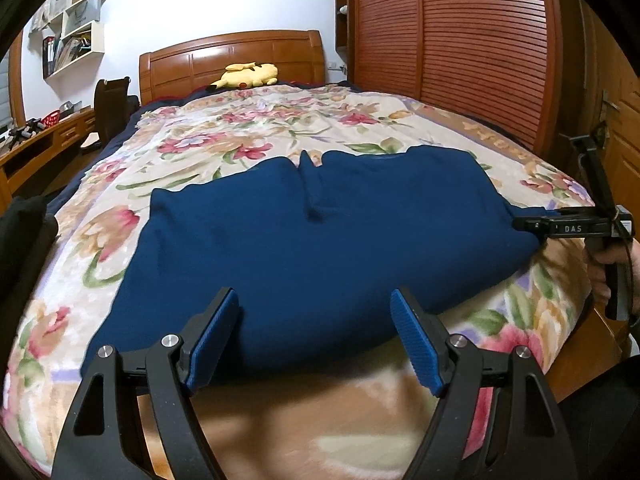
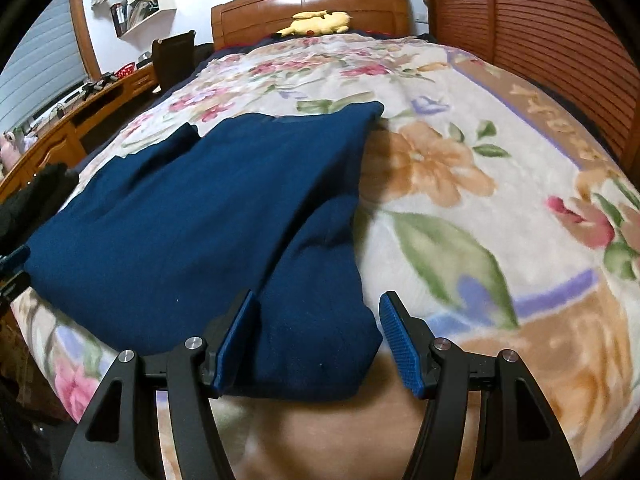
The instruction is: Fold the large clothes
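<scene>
Lying spread across the near end of the bed, the large dark-blue knitted garment (image 1: 320,240) reaches right up to both pairs of tongs. The left tongs (image 1: 314,338) stand wide apart, their ribbed blue pads over the garment's near hem, nothing held between them. The right tongs (image 2: 318,342) are likewise parted, straddling a narrower folded strip of the same blue cloth at its right edge; whether the pads touch the fabric is hard to judge through the fisheye. The garment has a soft, fine-knit, matte surface, with a shallow crease running down its middle and two rounded lobes at its far edge. It rests on a plush cream blanket (image 1: 248,128) printed with pink and orange flowers and green leaves. Beyond, a yellow stuffed toy (image 1: 246,75) lies against the glossy brown wooden headboard (image 1: 232,56).
</scene>
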Motion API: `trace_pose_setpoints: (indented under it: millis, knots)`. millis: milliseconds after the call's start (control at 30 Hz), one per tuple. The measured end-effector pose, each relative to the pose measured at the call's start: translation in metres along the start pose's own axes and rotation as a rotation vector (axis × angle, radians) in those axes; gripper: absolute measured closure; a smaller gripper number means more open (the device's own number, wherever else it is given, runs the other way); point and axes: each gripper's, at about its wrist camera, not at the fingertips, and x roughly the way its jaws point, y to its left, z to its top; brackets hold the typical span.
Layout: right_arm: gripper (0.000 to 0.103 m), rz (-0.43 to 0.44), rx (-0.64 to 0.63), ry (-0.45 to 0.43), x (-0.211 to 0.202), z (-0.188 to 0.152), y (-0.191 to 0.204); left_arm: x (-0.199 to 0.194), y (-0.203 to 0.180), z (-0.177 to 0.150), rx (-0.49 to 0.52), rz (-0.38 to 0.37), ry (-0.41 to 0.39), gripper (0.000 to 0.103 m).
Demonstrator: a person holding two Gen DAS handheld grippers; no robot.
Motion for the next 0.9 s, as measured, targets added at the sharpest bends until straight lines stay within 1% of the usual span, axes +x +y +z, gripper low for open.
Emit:
trace_pose_setpoints:
  millis: [133,233,367,500,600,667,767,833,900]
  knots:
    - [0.038,-0.039,-0.023,-0.003,-0.006,-0.004,0.008,0.002,-0.008,0.002,-0.014,-0.001,-0.005,0.024]
    - [0.038,-0.069,-0.044,-0.014,-0.006,0.002,0.021,0.006,-0.013,0.005,-0.012,0.007,0.002,0.024]
    - [0.036,-0.023,0.021,-0.04,-0.015,0.004,0.015,0.012,-0.018,0.011,-0.01,0.02,0.013,0.024]
    - [0.031,-0.036,0.04,-0.089,-0.024,0.01,0.018,0.017,-0.02,0.015,-0.017,0.015,0.024,0.024]
    - [0.029,-0.028,0.058,-0.1,-0.024,0.013,0.019,0.023,-0.023,0.016,-0.028,0.002,0.04,0.024]
    - [0.027,-0.027,0.058,-0.089,-0.019,0.012,0.02,0.026,-0.026,0.015,-0.023,0.0,0.043,0.024]
    - [0.025,-0.062,0.045,-0.046,-0.006,0.008,0.021,0.03,-0.029,0.012,-0.018,0.008,0.047,0.024]
    - [0.019,-0.062,0.047,-0.01,0.002,0.005,0.018,0.032,-0.031,0.008,-0.013,0.014,0.048,0.024]
    - [0.015,-0.049,0.065,0.0,0.007,0.003,0.014,0.035,-0.033,0.004,-0.001,0.023,0.054,0.024]
